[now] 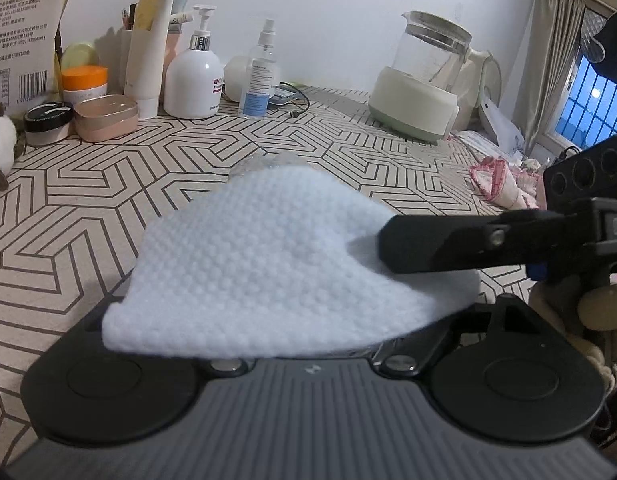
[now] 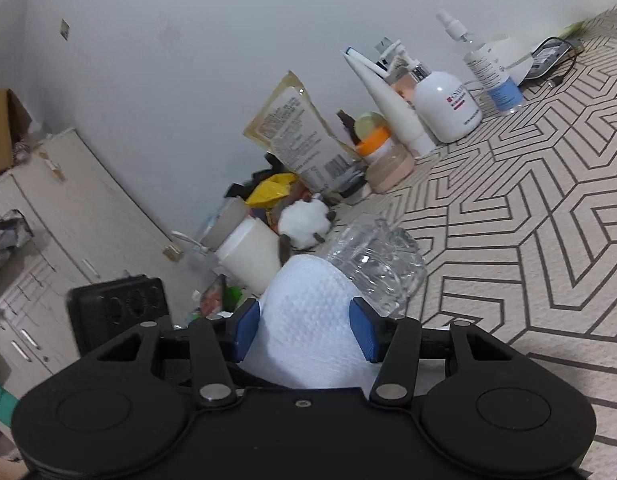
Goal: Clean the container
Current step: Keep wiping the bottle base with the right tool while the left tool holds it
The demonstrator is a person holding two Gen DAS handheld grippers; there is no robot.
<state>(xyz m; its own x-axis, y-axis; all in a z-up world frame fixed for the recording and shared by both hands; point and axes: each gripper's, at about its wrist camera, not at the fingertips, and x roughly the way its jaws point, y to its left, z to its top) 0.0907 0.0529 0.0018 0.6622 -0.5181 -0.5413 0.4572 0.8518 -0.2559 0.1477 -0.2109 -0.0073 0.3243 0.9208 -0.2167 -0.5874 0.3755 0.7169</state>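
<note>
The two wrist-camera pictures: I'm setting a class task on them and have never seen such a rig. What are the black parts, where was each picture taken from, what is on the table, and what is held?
There is no robot here. A person holds a two-finger claw in each hand, and each claw has a wide-angle camera looking along its fingers. The black shapes at the bottom are the claws themselves.

The left view looks over the left claw, whose fingers are hidden under a white cloth.

In the right view, the right claw presses its blue pads against that cloth from both sides. The cloth rests against a clear plastic container.

A pump bottle and a glass kettle stand on the patterned table.
</note>
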